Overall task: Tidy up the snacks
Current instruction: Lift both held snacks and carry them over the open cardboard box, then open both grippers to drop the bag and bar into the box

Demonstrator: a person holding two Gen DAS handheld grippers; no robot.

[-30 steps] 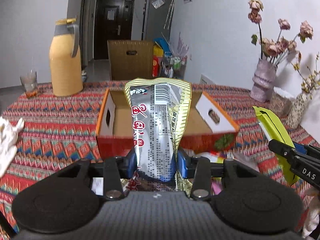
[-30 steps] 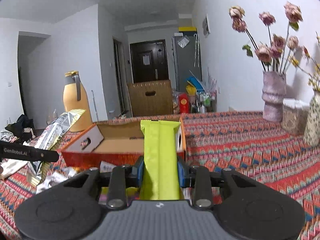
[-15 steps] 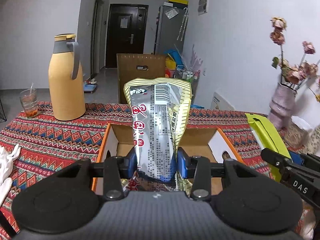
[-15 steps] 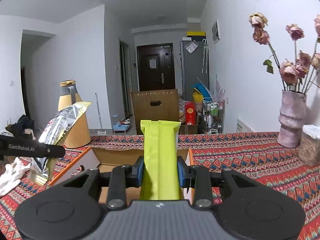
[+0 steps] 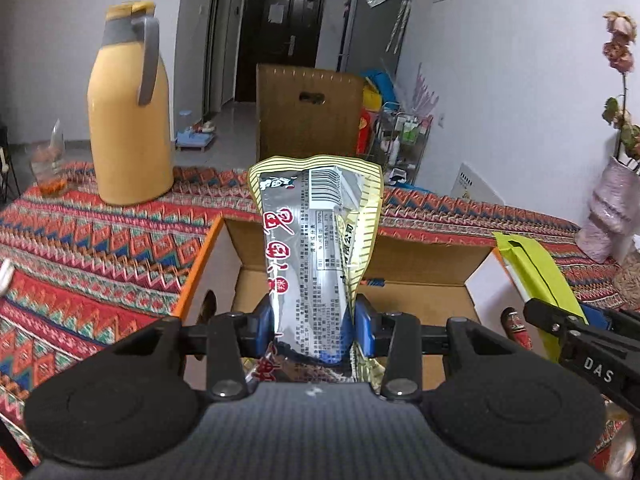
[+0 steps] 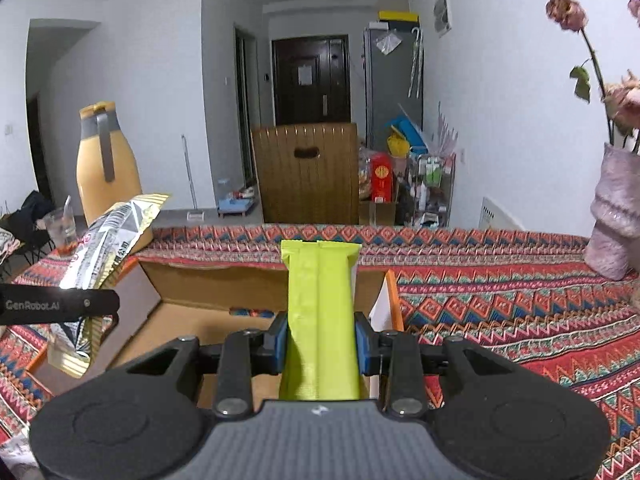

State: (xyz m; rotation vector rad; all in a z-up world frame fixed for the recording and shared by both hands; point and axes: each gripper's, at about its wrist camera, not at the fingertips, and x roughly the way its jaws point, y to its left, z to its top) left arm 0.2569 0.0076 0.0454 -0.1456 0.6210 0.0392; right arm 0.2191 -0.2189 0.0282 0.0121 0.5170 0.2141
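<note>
1. silver foil, edged in gold stripes: the silver snack packet (image 5: 312,264) stands upright in the left claw (image 5: 314,322), both blue pads pinching its lower half, above the open cardboard box (image 5: 424,280) on the patterned desk (image 5: 100,248).
2. to its right, the right claw (image 6: 320,338) is pressed onto the lime-green snack bar (image 6: 320,312), which also points up and forward over the same box, close to its right-hand wall.
3. both snacks hang over the box interior, clear of its floor; the box looks almost empty (one small dark item (image 6: 250,313) lies against the far wall, too small to identify).
4. the step in hand appears to be lowering the two snacks into the box. to do it well, tip each packet forward so it lies flat rather than landing on its end, and bring it close to the floor before the pads part.
5. keeping the two claws apart should matter: silver packet toward the left half, green bar along the right wall, so neither lands on the other.
6. a light foil packet may cling to a pad or slide, so a slow release and a straight withdrawal upward seem wise.
7. a yellow thermos jug (image 5: 128,120) and a vase (image 6: 616,216) stand well clear on the desk.
</note>
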